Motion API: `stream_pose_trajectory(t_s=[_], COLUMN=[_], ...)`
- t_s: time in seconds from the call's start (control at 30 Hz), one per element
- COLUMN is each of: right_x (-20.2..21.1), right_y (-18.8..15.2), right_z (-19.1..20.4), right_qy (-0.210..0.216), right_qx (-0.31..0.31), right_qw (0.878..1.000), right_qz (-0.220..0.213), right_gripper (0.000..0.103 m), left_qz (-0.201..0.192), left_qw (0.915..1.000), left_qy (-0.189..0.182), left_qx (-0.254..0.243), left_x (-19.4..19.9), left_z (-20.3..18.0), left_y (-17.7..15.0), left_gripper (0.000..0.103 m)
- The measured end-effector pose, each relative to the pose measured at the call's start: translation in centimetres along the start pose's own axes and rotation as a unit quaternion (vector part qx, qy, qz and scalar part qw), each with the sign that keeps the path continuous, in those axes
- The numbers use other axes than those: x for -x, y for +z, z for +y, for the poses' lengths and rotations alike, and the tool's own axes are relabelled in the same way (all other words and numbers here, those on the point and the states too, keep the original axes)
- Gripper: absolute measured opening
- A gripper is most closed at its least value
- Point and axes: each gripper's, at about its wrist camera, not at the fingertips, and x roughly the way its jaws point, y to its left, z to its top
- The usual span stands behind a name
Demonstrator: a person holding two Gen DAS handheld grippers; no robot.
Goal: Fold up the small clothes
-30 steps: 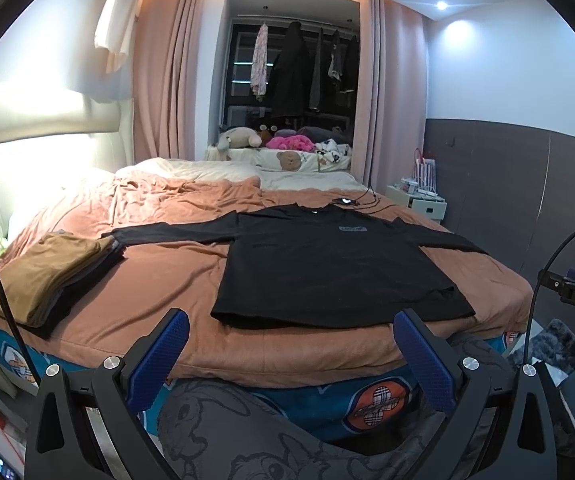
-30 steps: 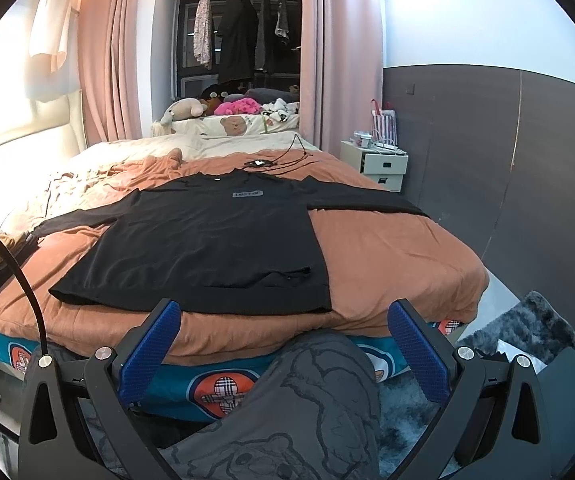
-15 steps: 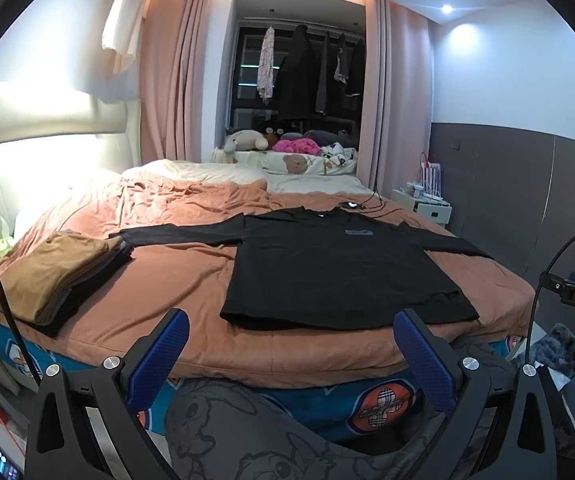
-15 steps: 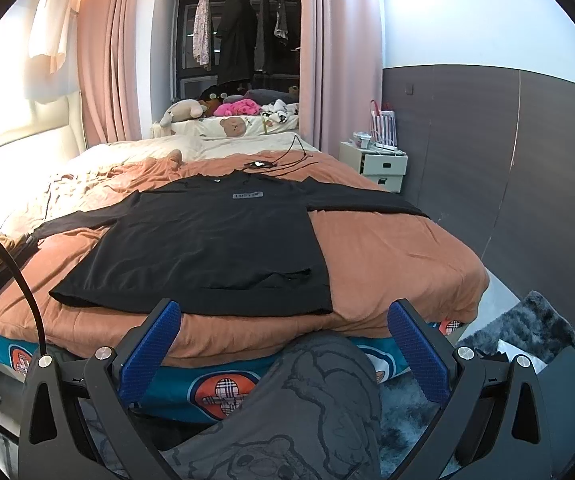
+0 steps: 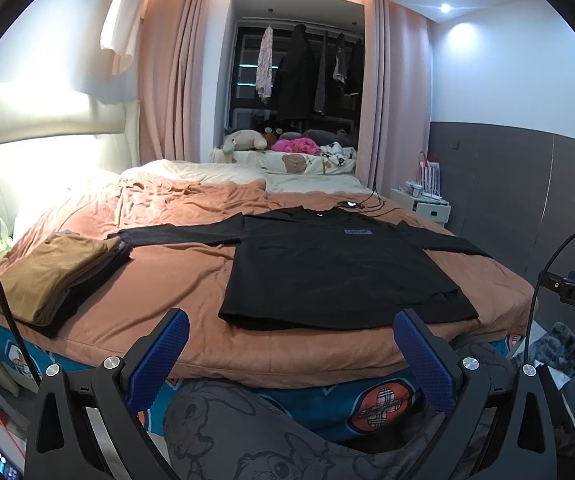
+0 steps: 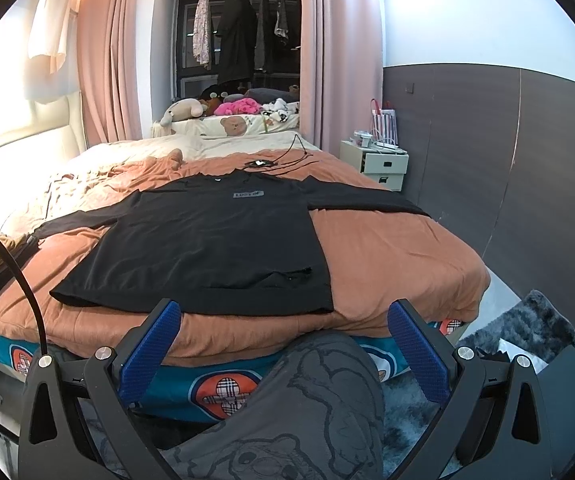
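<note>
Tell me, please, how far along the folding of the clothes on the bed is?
Done: a folded stack, tan on top, sits at the bed's left edge. In hand: nothing; the left gripper and right gripper are both open, short of the bed. Left: the black shirt lies spread flat, sleeves out, with no fold started.
</note>
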Motion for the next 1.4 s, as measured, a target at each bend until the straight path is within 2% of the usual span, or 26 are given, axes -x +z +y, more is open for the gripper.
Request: stream_pose_trajectory(t_s=[0.6,1.0,1.27,1.4], right_x=[-3.3,-8.8,-12.3,-14.2], right_y=[1.5,3.1,4.4,4.8], right_z=[0.3,1.1,0.5,0.6], right_qy=[-0.002,0.007,-0.008,0.000], right_qx=[-0.013,-0.021,-0.029,-0.035], right_qw=[1.000,0.999,0.998,0.997], right_qz=[0.015,0.046,0.055,0.068], right_gripper=[0.103,0.103,0.103,0.103], left_qz=[0.009,0.030,0.051,0.059], left_qw=[0.9999,0.9990,0.9981,0.9976], left_qy=[0.011,0.032,0.034,0.037], left_qx=[0.000,-0.004,0.001,0.005], left_x=[-2.7,-6.2,-10.2,-12.0], left_z=[1.0,2.7,3.9,4.7], left_y=[1.5,3.1,4.3,4.7], left_gripper=[0.103,0.103,0.103,0.103])
